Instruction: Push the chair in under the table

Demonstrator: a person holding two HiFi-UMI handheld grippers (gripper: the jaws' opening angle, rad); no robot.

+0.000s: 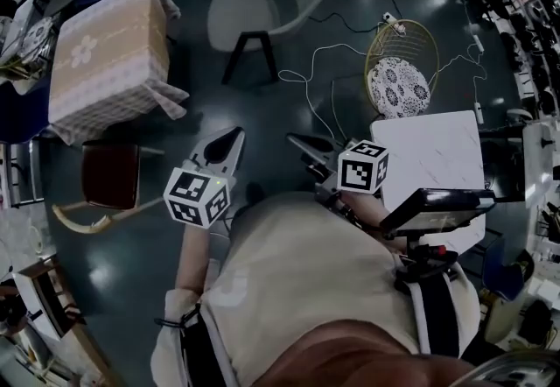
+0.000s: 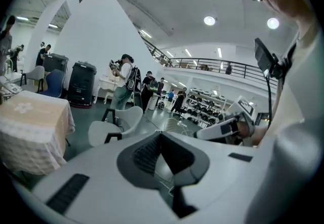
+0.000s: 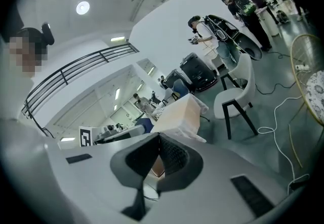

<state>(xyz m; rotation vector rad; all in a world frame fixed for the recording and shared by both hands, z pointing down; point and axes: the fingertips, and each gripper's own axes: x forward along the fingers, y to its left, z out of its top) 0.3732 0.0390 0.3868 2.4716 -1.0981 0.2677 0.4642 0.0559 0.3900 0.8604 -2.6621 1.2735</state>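
Head view looks steeply down on both claws held out in front of the person's body, above a dark floor. The left claw (image 1: 226, 145) has its jaws pressed together with nothing between them, and the left gripper view shows the pads meeting on empty air. The right claw (image 1: 302, 147) is closed and empty in the same way, its jaws touching in the right gripper view.

Ahead of both claws, well apart from them, stands a grey chair (image 1: 254, 13) with dark legs, on open floor. Left of the left claw and a little nearer the person is a dark-seated chair (image 1: 107, 175) with a curved wooden frame. It sits just beside the near edge of the cloth-covered table (image 1: 105, 61) and seems not to be tucked under it, though that corner of the picture is dim. The cloth-covered table lies ahead and to the left of the left claw.

To the right of the right claw is a white table (image 1: 433, 162), with a wire chair (image 1: 399, 86) carrying a patterned cushion just beyond it. White cables (image 1: 319, 87) trail over the floor ahead of the right claw.
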